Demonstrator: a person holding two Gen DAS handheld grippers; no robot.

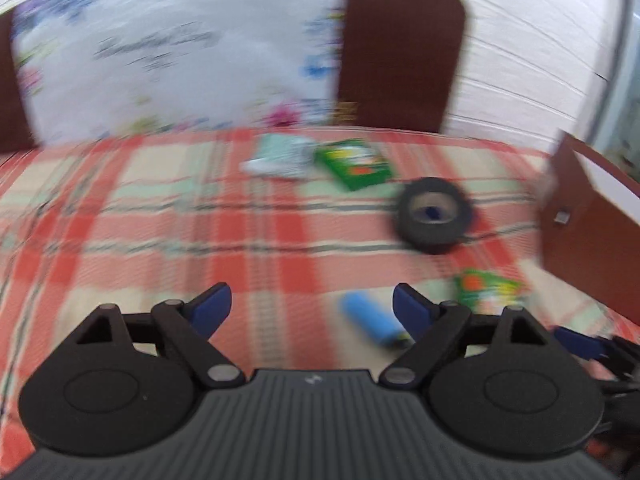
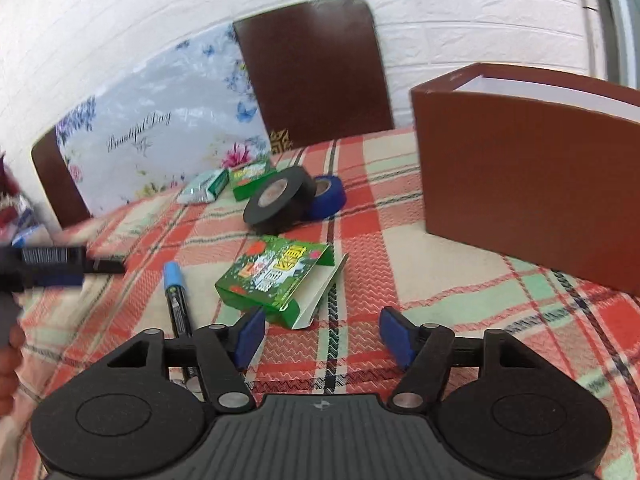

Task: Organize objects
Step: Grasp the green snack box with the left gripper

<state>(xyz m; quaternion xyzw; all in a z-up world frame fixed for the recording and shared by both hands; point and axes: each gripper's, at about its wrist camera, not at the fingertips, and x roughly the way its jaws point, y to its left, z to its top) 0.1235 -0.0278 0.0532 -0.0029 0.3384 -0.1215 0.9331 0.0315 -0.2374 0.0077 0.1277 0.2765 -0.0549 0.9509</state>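
On the plaid tablecloth (image 2: 460, 304) lie a blue-capped marker (image 2: 175, 292), an open green box (image 2: 276, 276), a black tape roll (image 2: 278, 200) leaning on a blue tape roll (image 2: 330, 196), a second green box (image 2: 250, 178) and a silvery green packet (image 2: 204, 187). My right gripper (image 2: 322, 334) is open and empty, just short of the open green box. My left gripper (image 1: 312, 306) is open and empty, with the marker (image 1: 368, 320) close by its right finger. The left wrist view is blurred; it shows the black tape (image 1: 434, 214) and the far green box (image 1: 352, 164).
A tall brown box (image 2: 532, 168) with a white inside stands at the right; it also shows in the left wrist view (image 1: 592, 224). A floral bag (image 2: 160, 132) and a brown chair back (image 2: 312, 72) stand behind the table by a white brick wall.
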